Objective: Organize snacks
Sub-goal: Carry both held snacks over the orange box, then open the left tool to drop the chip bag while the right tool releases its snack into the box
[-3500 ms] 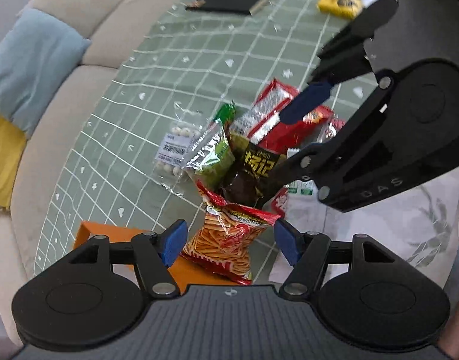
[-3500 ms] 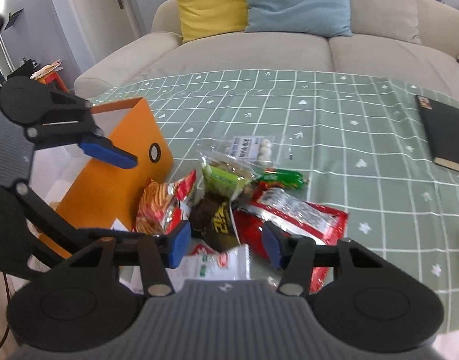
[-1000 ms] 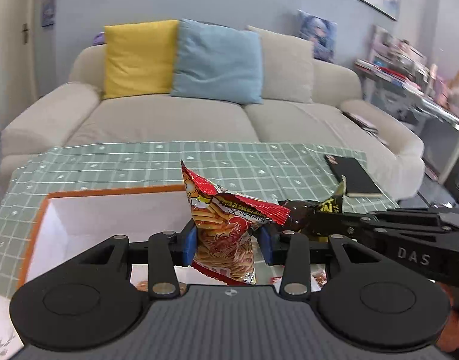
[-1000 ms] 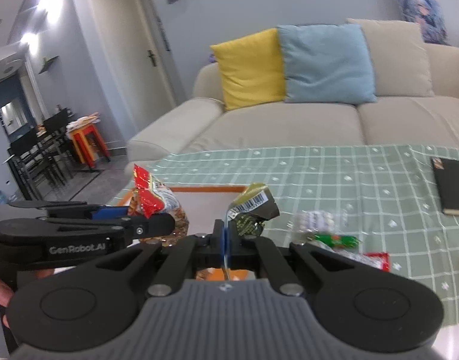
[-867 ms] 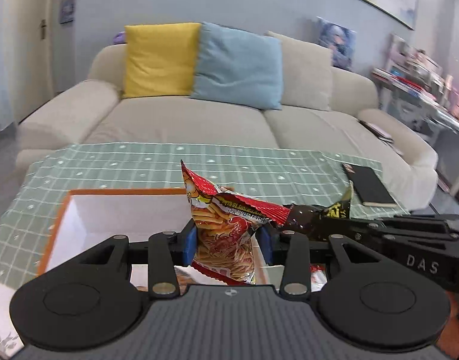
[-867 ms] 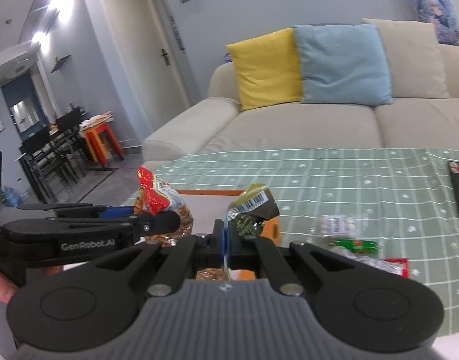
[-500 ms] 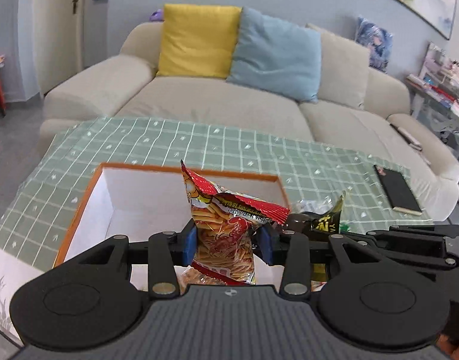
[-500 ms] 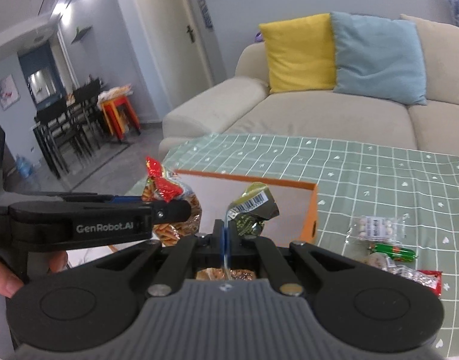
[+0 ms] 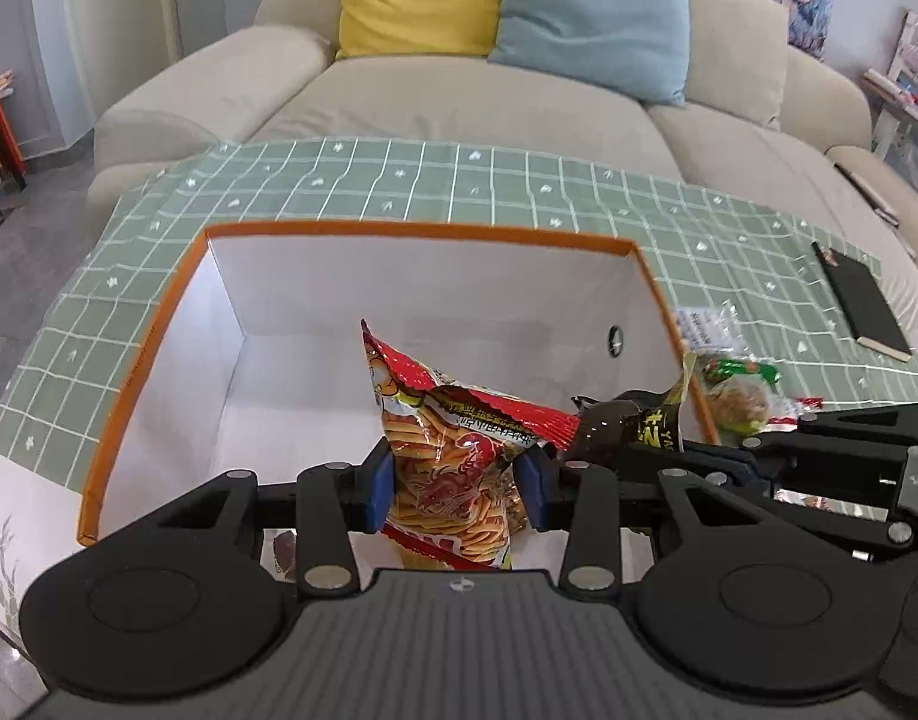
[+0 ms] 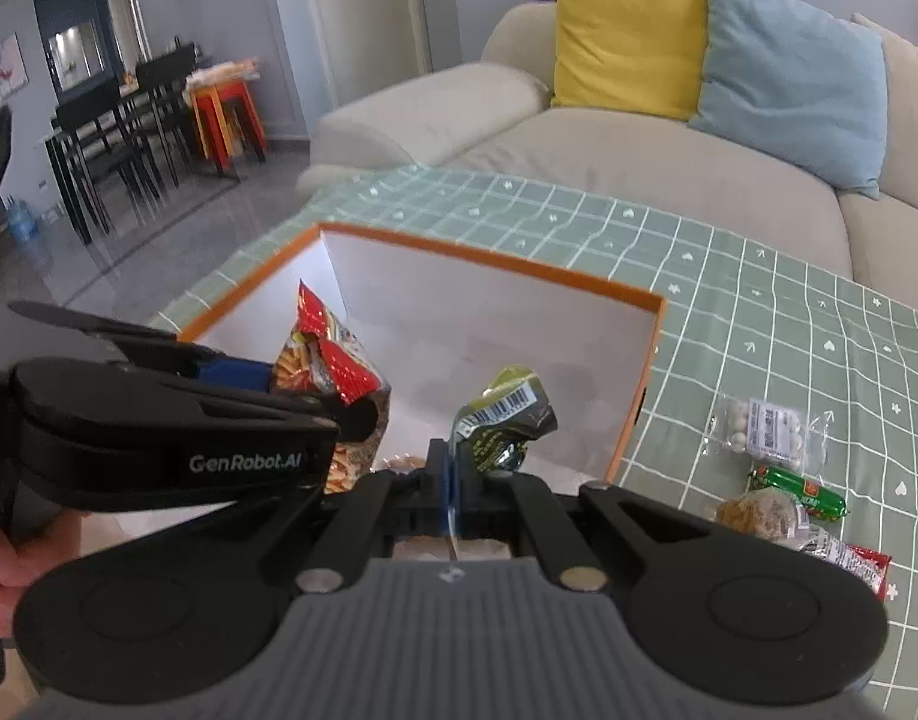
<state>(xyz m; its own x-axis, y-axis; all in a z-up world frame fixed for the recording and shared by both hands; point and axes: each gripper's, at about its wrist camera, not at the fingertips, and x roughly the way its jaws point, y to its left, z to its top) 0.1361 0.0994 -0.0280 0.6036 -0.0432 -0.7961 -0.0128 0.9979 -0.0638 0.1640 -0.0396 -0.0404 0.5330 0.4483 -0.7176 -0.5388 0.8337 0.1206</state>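
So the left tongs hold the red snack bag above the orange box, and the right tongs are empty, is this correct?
Not quite: the right tongs are not empty. The right wrist view shows them shut on a dark green snack packet. The left tongs do hold the red snack bag above the orange box.

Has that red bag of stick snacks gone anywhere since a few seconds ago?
Yes. The red snack bag lay on the green tablecloth beside the orange box; now the left gripper holds it over the box's open top.
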